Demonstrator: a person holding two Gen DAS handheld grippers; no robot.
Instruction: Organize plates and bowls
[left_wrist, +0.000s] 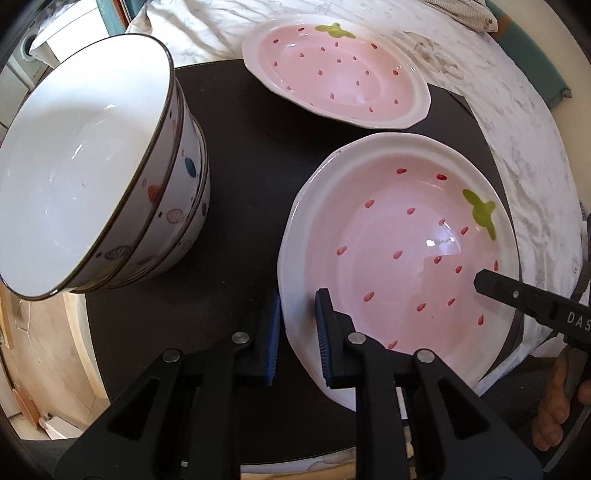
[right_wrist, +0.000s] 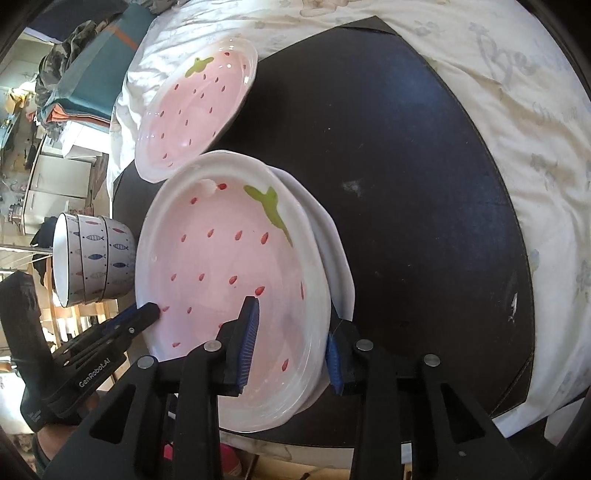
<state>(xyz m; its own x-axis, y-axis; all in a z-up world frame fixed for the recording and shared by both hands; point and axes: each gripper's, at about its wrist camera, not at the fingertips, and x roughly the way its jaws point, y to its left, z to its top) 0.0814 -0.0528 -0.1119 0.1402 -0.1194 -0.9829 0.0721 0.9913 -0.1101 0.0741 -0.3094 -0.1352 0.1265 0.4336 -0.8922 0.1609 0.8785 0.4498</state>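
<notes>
A pink strawberry plate (left_wrist: 399, 258) (right_wrist: 229, 273) lies near me on a black mat (left_wrist: 251, 177) (right_wrist: 406, 177); in the right wrist view another white plate rim (right_wrist: 338, 258) shows under it. My left gripper (left_wrist: 298, 332) straddles its left rim, one pad outside, one inside. My right gripper (right_wrist: 291, 343) straddles the opposite rim likewise; its finger (left_wrist: 517, 295) shows in the left wrist view. A second strawberry plate (left_wrist: 336, 70) (right_wrist: 195, 107) lies farther off, half on the cloth. A stack of white fish-pattern bowls (left_wrist: 103, 166) (right_wrist: 92, 258) stands at the left.
The mat lies on a white printed cloth (left_wrist: 498, 92) (right_wrist: 517, 92). A teal cushion (left_wrist: 535, 55) (right_wrist: 96, 77) sits beyond the cloth. Wooden floor (left_wrist: 48, 362) and room furniture (right_wrist: 44, 177) show past the table edge.
</notes>
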